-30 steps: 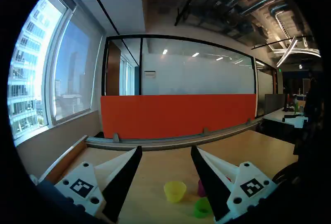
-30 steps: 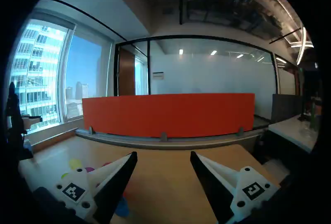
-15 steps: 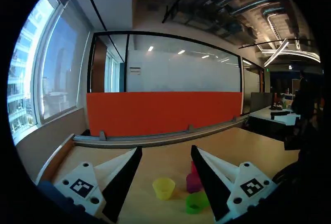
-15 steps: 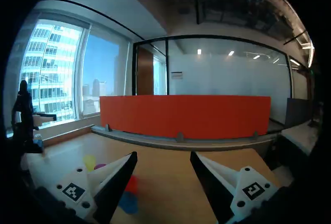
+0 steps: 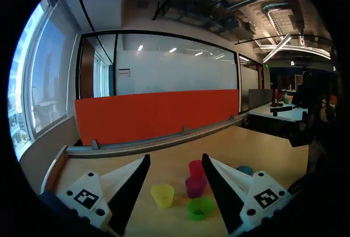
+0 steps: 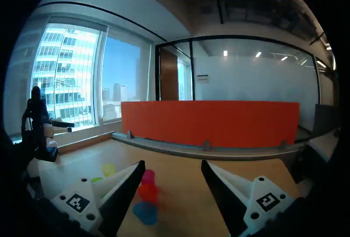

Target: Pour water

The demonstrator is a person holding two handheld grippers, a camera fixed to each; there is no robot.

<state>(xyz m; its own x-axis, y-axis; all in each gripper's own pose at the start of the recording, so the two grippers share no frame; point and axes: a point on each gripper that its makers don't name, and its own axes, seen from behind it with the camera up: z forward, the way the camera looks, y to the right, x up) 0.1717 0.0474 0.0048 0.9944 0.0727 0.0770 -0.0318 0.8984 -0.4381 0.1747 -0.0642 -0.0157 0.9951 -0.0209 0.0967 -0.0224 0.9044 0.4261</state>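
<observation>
Left gripper jaws spread, empty. Cups on tabletop ahead: yellow cup, purple cup, green cup, blue cup. Right gripper jaws spread, empty, cups low ahead. Nothing grasped yet; pouring looks not started, whole task left to do.

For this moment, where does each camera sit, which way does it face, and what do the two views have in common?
Left gripper view: rides on the left gripper, looking forward over the wooden table at a yellow plastic cup and the orange partition panel; its own two white fingers show, apart.
Right gripper view: rides on the right gripper, facing the same panel, windows left; its own fingers show, apart.
Shared: table, panel, yellow cup.
</observation>
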